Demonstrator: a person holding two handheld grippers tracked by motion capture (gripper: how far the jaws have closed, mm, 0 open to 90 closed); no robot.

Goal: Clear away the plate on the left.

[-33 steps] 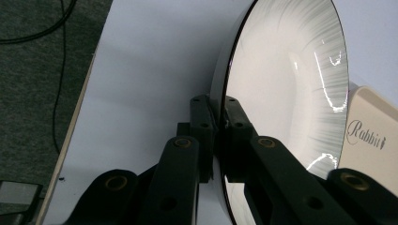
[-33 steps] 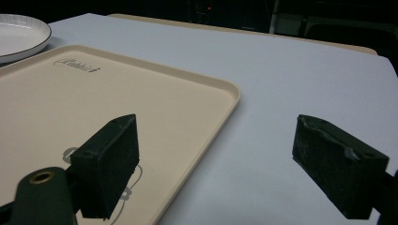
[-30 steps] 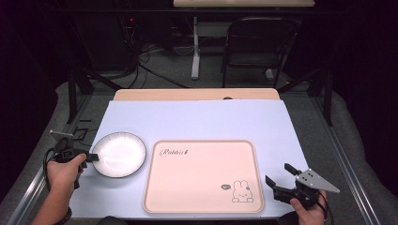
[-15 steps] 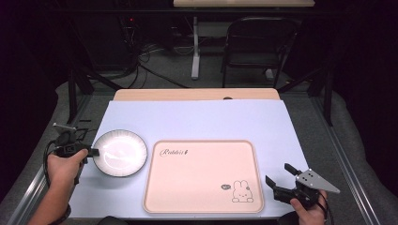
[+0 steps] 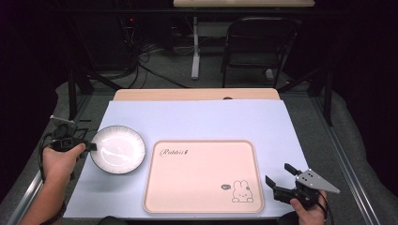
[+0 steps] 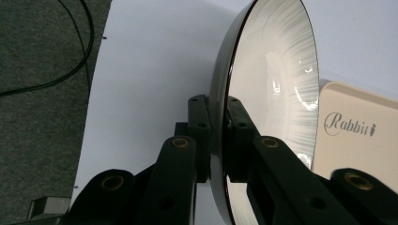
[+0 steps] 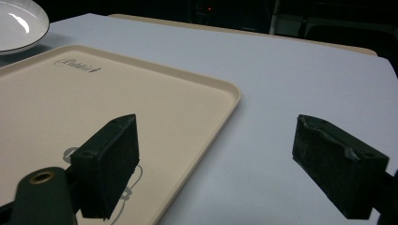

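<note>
The left gripper [image 5: 90, 146] clamps the rim of the plate [image 5: 118, 149] at its 9 o'clock edge; the plate sits just left of the tray [image 5: 202, 176]. The right gripper [image 5: 280, 176] hovers with its jaws apart at the tray's 4 o'clock corner, above the table [image 5: 211, 117].

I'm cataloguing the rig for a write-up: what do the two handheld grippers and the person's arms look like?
Both are black two-jaw tools. The left gripper has linked arms with brass-coloured pivot pins and blocky jaws, plus a black cable looping by the hand. The right gripper carries a grey three-cornered plate with small dark holes, and its jaw pads are thick rectangular blocks. The forearms are bare, with no sleeves in view.
</note>
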